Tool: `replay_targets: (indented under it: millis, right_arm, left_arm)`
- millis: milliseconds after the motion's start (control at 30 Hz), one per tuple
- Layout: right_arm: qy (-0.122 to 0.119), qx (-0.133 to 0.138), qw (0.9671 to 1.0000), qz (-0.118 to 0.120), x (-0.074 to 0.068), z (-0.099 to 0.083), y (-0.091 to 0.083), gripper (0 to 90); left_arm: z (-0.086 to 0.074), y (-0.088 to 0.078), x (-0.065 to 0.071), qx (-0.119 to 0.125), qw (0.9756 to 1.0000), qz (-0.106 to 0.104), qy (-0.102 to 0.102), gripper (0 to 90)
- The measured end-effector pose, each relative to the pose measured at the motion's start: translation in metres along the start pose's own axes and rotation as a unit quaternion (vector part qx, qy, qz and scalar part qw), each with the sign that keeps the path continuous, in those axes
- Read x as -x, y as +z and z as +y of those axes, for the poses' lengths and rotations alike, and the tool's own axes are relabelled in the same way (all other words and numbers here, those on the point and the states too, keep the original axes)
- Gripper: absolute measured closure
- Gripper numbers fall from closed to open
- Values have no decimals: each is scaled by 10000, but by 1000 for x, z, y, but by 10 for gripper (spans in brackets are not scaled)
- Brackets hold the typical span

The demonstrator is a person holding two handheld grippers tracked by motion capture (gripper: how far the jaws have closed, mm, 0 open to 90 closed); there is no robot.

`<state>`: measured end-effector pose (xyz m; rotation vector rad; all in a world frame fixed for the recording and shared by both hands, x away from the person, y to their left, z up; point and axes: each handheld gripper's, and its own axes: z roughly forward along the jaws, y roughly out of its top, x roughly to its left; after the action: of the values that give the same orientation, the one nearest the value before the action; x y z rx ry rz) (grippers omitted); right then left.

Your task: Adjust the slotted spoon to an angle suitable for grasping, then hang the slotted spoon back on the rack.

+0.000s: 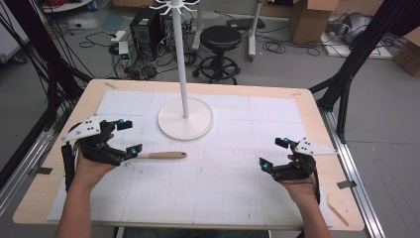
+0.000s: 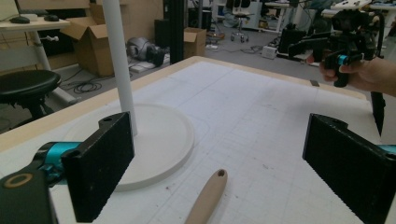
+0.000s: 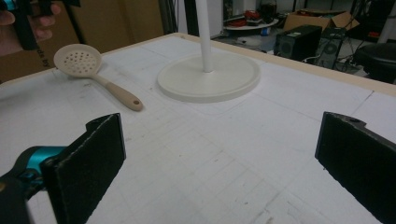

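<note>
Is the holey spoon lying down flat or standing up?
Lying flat. The spoon rests on the white mat, its handle stretched along the surface, beside the open left tongs.

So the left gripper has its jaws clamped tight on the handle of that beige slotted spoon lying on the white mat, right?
Not quite. The left gripper has its jaws wide open, not clamped: the left gripper view shows the handle of the slotted spoon lying untouched between them on the white mat.

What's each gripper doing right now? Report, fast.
Left gripper: open, holding nothing; the slotted spoon lies on the table between its jaws.
Right gripper: open, holding nothing.
</note>
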<state>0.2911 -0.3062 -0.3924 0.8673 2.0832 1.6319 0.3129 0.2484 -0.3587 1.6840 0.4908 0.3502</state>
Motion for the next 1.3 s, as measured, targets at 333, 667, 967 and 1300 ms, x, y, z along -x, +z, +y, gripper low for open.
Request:
replay_targets:
  millis: [333,667,967,1300]
  right_arm:
    - [16,-7,10000,-4,0,0,1,7]
    - [4,-52,10000,-1,-2,-1,2,7]
    - [20,17,10000,4,-1,0,0,7]
    - [18,-4,10000,29,-1,0,1,7]
  left_arm:
    - [-1,-1,-2,-14,10000,32,14,70]
    - [-5,4,-6,-326,9994,115,43,70]
    - [-2,11,-8,-819,9960,291,214,70]
    - [-8,44,-17,-1893,9812,178,324,88]
